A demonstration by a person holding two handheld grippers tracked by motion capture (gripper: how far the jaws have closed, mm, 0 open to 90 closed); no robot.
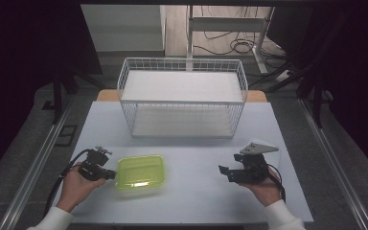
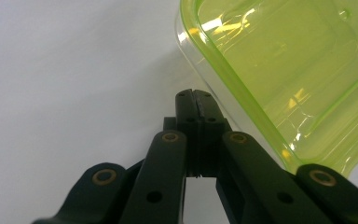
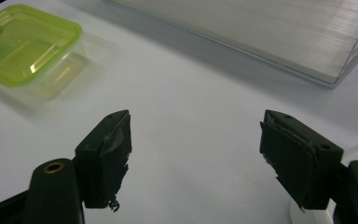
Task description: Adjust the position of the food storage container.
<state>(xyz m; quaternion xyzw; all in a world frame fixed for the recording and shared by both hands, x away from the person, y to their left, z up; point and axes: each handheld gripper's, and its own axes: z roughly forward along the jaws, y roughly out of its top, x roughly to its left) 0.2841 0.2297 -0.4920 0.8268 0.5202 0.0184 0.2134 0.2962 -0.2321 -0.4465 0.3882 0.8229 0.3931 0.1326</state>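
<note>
A clear box with a yellow-green lid (image 1: 140,173) lies on the white table (image 1: 187,143), front left of centre. My left gripper (image 1: 111,174) is at the box's left side, its tips right by the lid's edge. In the left gripper view the jaws are pressed together with nothing between them (image 2: 195,97), and the green lid (image 2: 279,60) lies just to their right. My right gripper (image 1: 224,171) rests at the front right, pointing left toward the box with its jaws wide apart. The right gripper view shows the spread fingertips (image 3: 196,135) over bare table and the box (image 3: 25,44) far off.
A white wire basket (image 1: 182,98) with a white board inside stands at the back middle of the table. Black curtains flank both sides. Metal rails run along the floor at left and right. Cables and a stand's legs lie on the floor behind the table.
</note>
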